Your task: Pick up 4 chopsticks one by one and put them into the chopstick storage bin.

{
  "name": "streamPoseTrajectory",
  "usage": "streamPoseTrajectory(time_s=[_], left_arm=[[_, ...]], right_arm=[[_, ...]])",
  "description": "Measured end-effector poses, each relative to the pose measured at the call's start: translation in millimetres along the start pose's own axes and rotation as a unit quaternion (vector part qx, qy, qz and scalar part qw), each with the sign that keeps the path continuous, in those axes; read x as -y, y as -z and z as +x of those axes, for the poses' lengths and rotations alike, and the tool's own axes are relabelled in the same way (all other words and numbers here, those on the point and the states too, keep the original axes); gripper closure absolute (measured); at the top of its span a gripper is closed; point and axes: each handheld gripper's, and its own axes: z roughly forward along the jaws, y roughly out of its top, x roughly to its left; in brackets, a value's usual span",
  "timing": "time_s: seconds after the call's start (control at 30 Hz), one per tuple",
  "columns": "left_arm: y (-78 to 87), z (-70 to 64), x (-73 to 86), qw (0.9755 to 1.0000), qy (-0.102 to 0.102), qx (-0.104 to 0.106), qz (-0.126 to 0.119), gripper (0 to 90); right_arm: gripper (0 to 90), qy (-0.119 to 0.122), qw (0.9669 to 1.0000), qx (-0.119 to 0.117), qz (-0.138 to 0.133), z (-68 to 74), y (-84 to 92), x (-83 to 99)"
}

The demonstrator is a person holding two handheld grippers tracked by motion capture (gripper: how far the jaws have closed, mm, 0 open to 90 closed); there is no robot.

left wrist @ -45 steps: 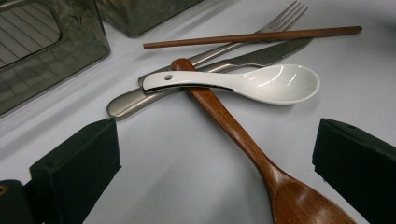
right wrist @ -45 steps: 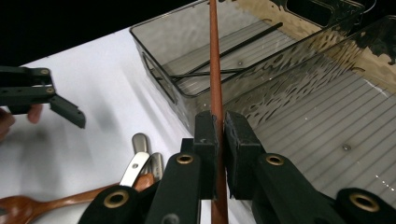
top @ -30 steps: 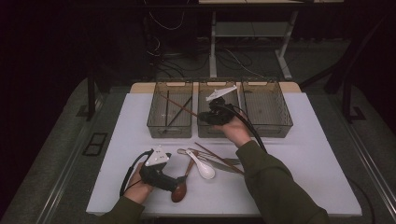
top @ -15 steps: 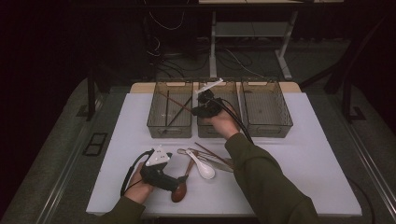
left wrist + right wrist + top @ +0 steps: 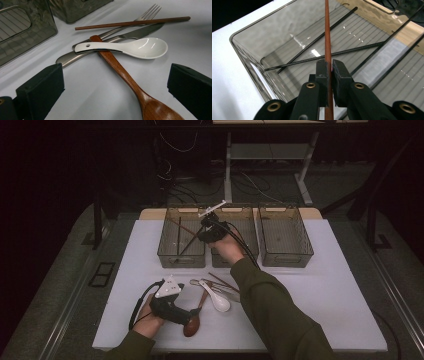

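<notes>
I am holding a brown chopstick [image 5: 327, 30] clamped in my right tool [image 5: 329, 67] over the left bin [image 5: 165, 251]; left tool [image 5: 112, 82] standing apart; five utensils remaining on the surface [image 5: 325, 290].

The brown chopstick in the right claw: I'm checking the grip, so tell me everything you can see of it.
The brown chopstick is a thin, straight, reddish-brown rod, wood by its look. The right claw is shut on it, one black pad on each side, with the stick running on past the pads above the leftmost smoky bin. Darker chopsticks lie on the bin's ribbed floor. Whether its far tip touches the bin cannot be told.
</notes>
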Motion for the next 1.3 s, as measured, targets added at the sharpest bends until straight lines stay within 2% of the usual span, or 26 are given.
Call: streamPoseTrajectory(time_s=[0.23, 0.5, 0.7, 1.0, 1.2, 1.3], left_arm=[[0.3, -0.4, -0.4, 1.0000, -0.002, 0.001, 0.001, 0.0], [0.8, -0.4, -0.2, 1.0000, 0.000, 0.001, 0.000, 0.0], [0.8, -0.5, -0.2, 1.0000, -0.001, 0.001, 0.000, 0.0], [0.8, -0.3, 0.4, 1.0000, -0.001, -0.001, 0.001, 0.0], [1.2, -0.4, 0.4, 1.0000, -0.003, -0.001, 0.002, 0.0], [1.0, -0.7, 0.8, 1.0000, -0.003, 0.000, 0.001, 0.0]], right_arm=[[82.5, 0.005, 1.0000, 0.001, 0.002, 2.6, -5.1, -0.7], [72.5, 0.003, 0.9999, -0.004, -0.009, 3.5, -1.5, -2.4], [62.0, -0.003, 0.9997, -0.020, -0.014, 3.6, 3.7, -2.4], [48.3, 0.008, 0.9979, -0.053, -0.037, 0.9, 25.4, 4.6], [42.7, 0.017, 0.9975, -0.057, -0.038, -0.4, 40.4, 19.5], [43.1, 0.022, 0.9975, -0.054, -0.040, -1.4, 48.1, 28.4]])
